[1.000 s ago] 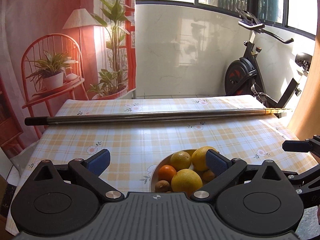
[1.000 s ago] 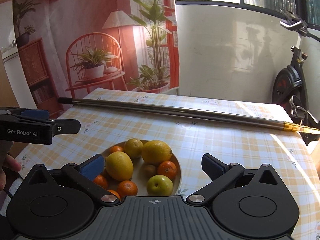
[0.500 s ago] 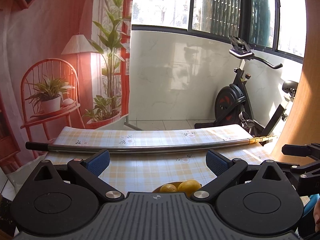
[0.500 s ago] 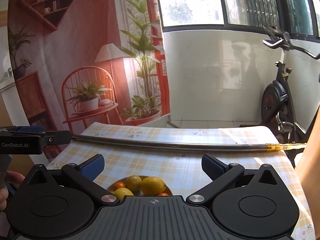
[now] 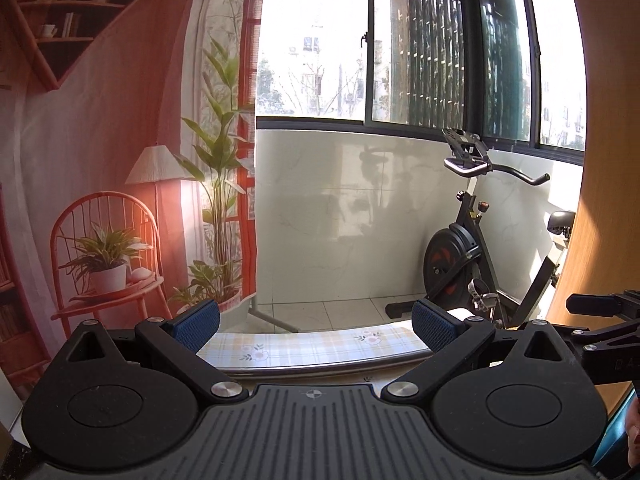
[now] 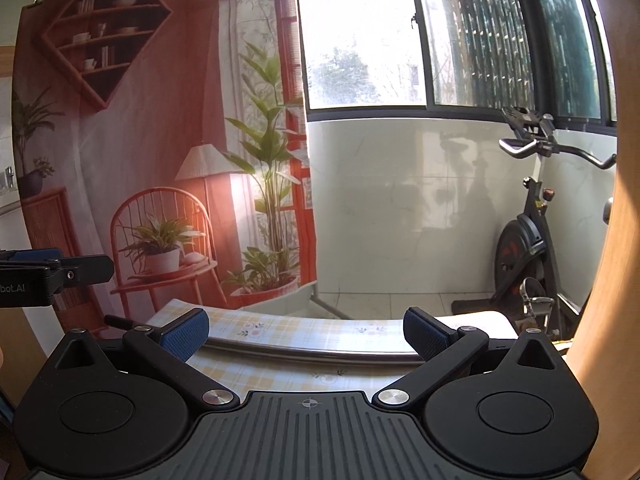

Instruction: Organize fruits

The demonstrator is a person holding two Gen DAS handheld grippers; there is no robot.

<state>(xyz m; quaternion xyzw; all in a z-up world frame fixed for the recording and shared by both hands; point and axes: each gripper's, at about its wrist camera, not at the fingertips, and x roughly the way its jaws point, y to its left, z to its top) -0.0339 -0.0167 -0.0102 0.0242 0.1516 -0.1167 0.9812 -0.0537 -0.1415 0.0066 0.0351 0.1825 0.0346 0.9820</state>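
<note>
1. The worktop (image 5: 304,348) is lying low in both views, with only its far strip showing past the claws.
2. A metal pole (image 6: 320,354) is lying across the worktop from left to right, near its far edge.
3. A printed backdrop (image 6: 160,140) is hanging behind the worktop on the left.
4. An exercise bike (image 5: 472,264) is standing on the floor beyond the worktop, to the right, before a low wall (image 5: 348,220).
5. Windows (image 5: 420,48) are sitting above that wall.
6. The left claw (image 5: 316,322) and right claw (image 6: 306,326) are hovering side by side, jaws spread, each one's finger showing at the edge of the other's view.
</note>
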